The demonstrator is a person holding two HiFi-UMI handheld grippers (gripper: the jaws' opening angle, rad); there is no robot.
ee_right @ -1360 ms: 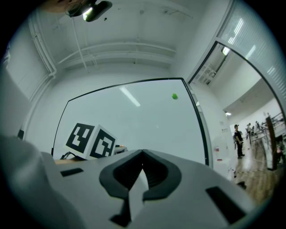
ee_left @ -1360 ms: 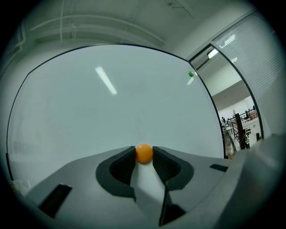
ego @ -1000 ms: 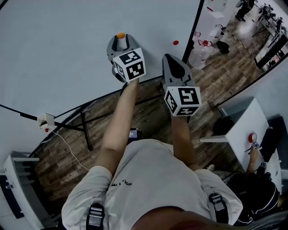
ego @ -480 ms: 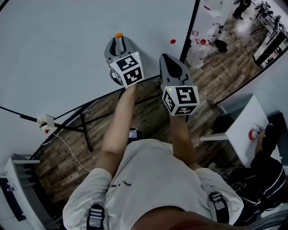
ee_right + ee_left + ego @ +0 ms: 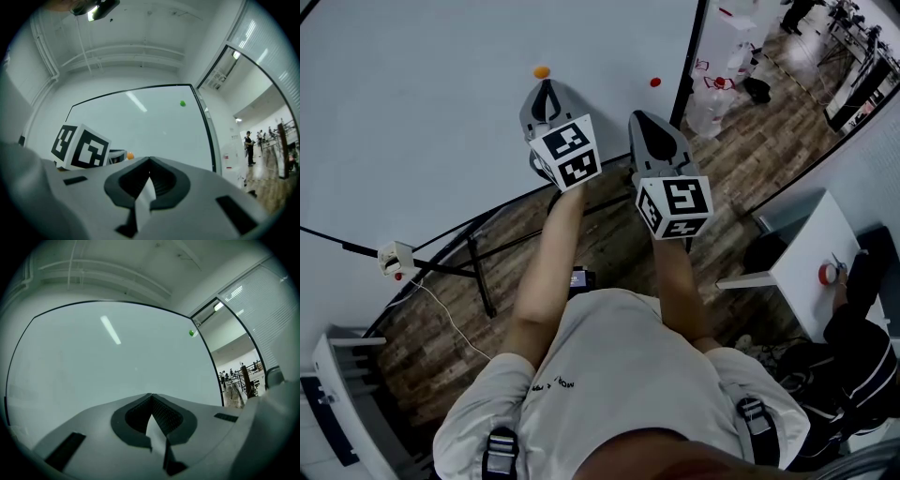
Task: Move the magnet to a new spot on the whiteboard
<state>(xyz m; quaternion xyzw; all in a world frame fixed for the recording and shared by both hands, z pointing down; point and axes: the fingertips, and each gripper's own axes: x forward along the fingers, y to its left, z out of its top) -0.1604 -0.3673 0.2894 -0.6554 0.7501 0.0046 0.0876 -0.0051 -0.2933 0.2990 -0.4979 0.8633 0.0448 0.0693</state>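
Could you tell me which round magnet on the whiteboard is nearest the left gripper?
The orange round magnet, just beyond the left gripper; the red round magnet sits farther right, near the black edge of the whiteboard.

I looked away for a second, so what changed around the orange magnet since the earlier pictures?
The left tool has backed off the orange magnet, which sat between its open jaws, and those jaws have just closed on nothing. The magnet stays in its spot on the whiteboard; the right tool stays shut and still.
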